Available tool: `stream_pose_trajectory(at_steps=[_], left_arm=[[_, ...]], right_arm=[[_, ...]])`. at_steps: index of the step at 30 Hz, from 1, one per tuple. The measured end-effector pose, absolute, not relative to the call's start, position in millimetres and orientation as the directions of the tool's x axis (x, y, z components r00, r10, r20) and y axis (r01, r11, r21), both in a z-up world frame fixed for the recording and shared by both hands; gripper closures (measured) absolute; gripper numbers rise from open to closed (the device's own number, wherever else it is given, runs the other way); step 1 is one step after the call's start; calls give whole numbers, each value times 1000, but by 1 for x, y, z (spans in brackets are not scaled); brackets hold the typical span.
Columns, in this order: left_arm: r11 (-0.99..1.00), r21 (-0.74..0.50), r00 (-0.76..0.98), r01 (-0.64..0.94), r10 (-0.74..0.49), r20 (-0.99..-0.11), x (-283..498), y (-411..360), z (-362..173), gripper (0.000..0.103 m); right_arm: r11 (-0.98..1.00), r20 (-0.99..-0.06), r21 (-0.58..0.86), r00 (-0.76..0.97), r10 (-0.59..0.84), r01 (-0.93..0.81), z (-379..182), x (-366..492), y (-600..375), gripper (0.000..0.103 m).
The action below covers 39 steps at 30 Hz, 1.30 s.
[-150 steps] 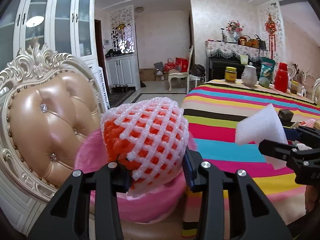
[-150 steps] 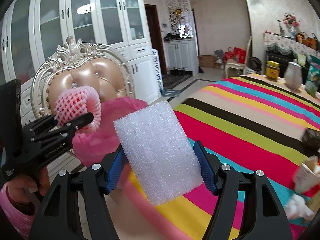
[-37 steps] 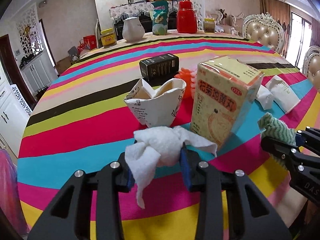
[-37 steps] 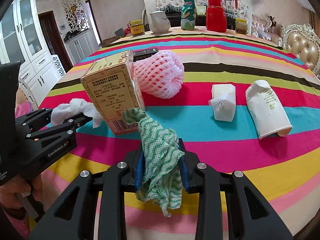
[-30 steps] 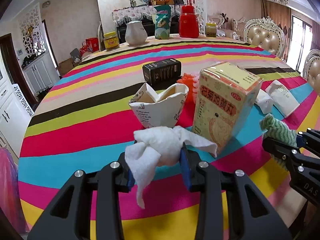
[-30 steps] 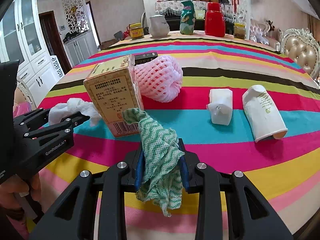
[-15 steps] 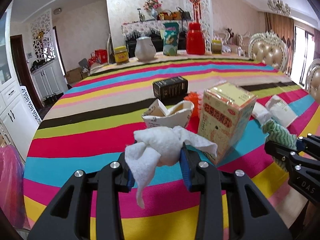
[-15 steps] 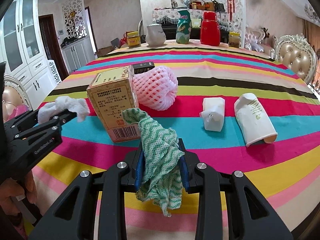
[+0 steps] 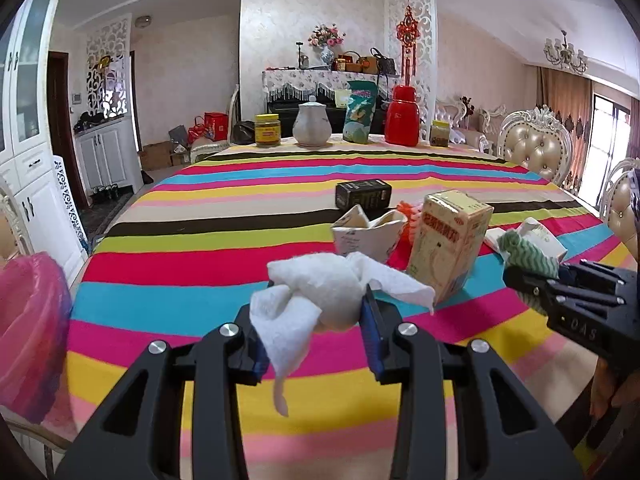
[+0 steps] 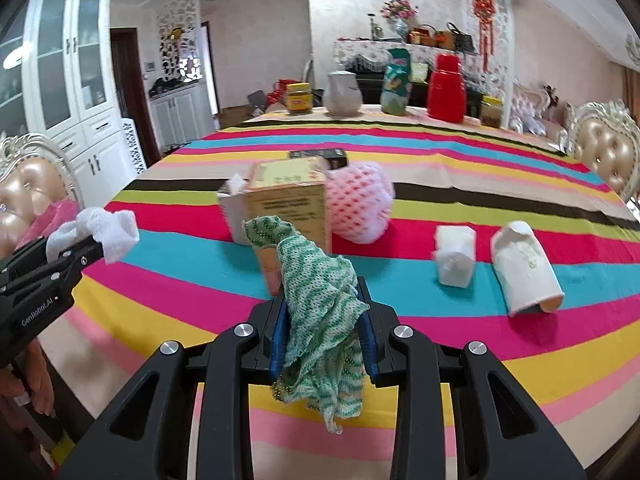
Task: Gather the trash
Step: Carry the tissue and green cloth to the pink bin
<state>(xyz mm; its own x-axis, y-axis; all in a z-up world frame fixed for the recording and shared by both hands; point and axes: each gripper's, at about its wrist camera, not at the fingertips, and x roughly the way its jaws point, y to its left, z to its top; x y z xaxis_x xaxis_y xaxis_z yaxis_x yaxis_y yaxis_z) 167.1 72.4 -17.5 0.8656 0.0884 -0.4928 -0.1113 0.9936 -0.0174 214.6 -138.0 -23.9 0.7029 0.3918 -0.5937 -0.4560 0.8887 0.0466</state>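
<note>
a crumpled white tissue [image 9: 320,292] is clamped in the left gripper [image 9: 316,320], lifted off the striped tablecloth [image 9: 192,256] so it can go to the pink trash bag [image 9: 28,332] at the near left edge. the right gripper [image 10: 322,320] is closed on a green knitted rag [image 10: 320,320], likewise carried clear. a yellow carton [image 10: 288,204], foam fruit net [image 10: 360,204] and toppled paper cup [image 10: 524,268] lie farther off, probably next.
</note>
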Motion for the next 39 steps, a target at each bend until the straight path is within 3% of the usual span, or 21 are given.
stream_pose_trajectory(at_steps=[17,39], left_arm=[[978,-18,866,-207,175,-469,109,124,-10,66],[850,-12,778,-527,477,-409,6,299,28,66]], right_arm=[[782,-600,17,619,507,-624,-8,185,-57,72],[517,-596,61,385,705,-854,15,152,150,72]])
